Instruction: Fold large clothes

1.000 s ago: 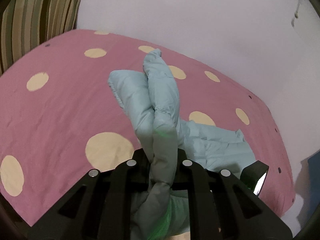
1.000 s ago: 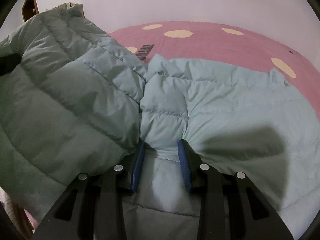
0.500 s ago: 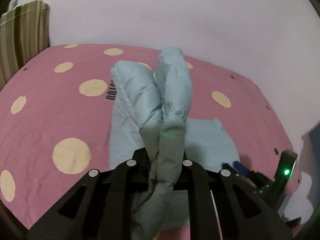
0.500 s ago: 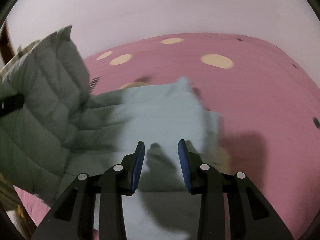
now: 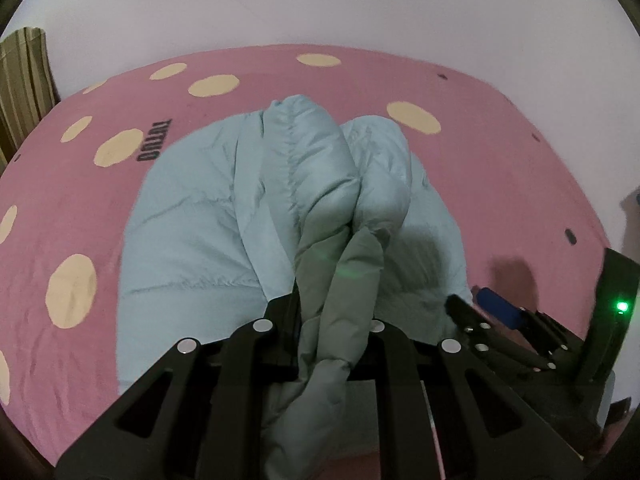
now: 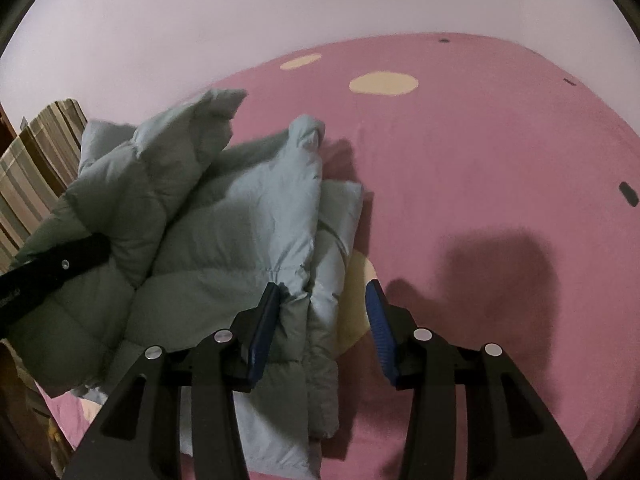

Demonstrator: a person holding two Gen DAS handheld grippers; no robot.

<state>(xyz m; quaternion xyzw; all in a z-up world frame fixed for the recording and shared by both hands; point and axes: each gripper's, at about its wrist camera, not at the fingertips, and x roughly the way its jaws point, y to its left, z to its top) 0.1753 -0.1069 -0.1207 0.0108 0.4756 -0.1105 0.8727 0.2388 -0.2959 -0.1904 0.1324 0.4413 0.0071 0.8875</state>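
in the left wrist view the left tool (image 5: 334, 320) was clamped on a bunched fold of the pale blue puffer jacket (image 5: 208, 216), holding that part up over the rest, which lay spread on the pink dotted bed (image 5: 500, 184) — so the fold looked partly made, the raised part not yet laid down or smoothed. against a second earlier, more of the jacket lay flat beneath, and the right tool (image 5: 492, 312) had come into sight at the lower right. in the right wrist view the right tool (image 6: 320, 320) stood apart and clamped on nothing, the jacket's edge (image 6: 320, 240) under its left finger — its jaws had just been opening, and where padded cloth had sat between them, bare sheet now showed.
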